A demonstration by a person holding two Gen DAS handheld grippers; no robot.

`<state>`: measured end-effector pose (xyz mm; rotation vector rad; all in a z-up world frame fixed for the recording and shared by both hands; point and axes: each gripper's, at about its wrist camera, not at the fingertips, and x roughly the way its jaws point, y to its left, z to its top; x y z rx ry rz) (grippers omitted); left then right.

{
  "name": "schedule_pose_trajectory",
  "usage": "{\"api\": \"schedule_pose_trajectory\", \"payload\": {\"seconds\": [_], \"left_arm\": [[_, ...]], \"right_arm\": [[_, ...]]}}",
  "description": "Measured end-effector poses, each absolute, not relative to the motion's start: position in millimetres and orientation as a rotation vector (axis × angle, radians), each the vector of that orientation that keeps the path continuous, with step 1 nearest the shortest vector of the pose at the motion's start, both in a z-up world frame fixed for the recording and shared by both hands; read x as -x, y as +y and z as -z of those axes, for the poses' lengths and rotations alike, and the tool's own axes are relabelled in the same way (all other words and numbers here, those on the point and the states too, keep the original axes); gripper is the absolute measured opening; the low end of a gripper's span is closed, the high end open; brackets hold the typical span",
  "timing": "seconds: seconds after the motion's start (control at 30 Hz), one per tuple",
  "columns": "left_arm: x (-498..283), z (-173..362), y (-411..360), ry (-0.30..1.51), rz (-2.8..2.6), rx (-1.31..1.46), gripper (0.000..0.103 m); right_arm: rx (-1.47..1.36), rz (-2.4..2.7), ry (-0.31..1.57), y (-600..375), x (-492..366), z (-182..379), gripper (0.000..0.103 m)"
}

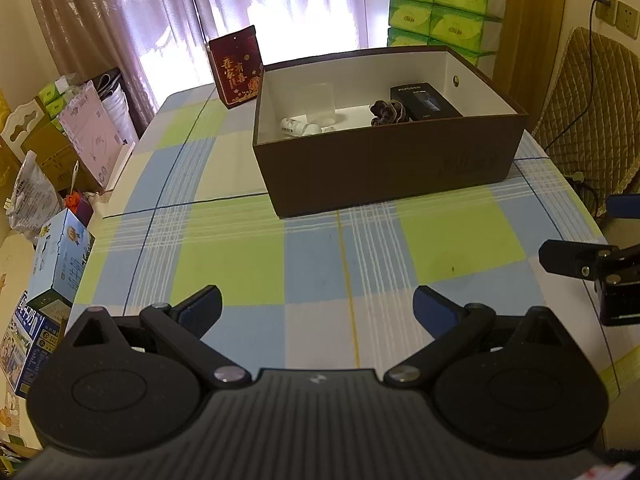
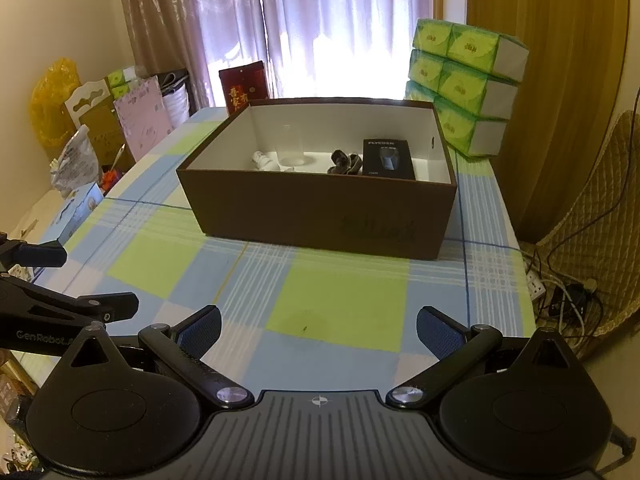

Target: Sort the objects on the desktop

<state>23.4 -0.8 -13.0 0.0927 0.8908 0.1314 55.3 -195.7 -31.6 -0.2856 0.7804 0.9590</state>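
Observation:
A brown box with white inside (image 1: 384,168) (image 2: 320,216) stands on the checked tablecloth. In it lie a black product box (image 1: 424,102) (image 2: 387,159), a dark scrunchie (image 1: 386,112) (image 2: 346,162), a clear plastic cup (image 1: 320,106) (image 2: 291,149) and a small white bottle (image 1: 294,126) (image 2: 262,160). My left gripper (image 1: 318,306) is open and empty above the cloth, near the front edge. My right gripper (image 2: 319,330) is open and empty, also short of the box. Each gripper shows at the edge of the other's view.
A red gift bag (image 1: 236,66) (image 2: 244,86) stands behind the box. Stacked green tissue packs (image 1: 444,12) (image 2: 464,88) are at the back right. Boxes and bags (image 1: 60,184) crowd the left side. A padded chair (image 1: 584,112) and cables (image 2: 564,292) are on the right.

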Motion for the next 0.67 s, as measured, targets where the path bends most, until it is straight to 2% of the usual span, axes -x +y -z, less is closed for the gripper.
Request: {"api": "schedule_pose_trajectory", "payload": {"seconds": [0.67], "left_arm": [[-31.6, 16.4, -2.6, 0.892, -0.121, -0.098, 0.101]], "right_arm": [[0.286, -0.941, 0.793, -195.6, -61.2, 35.5, 0.101]]}}
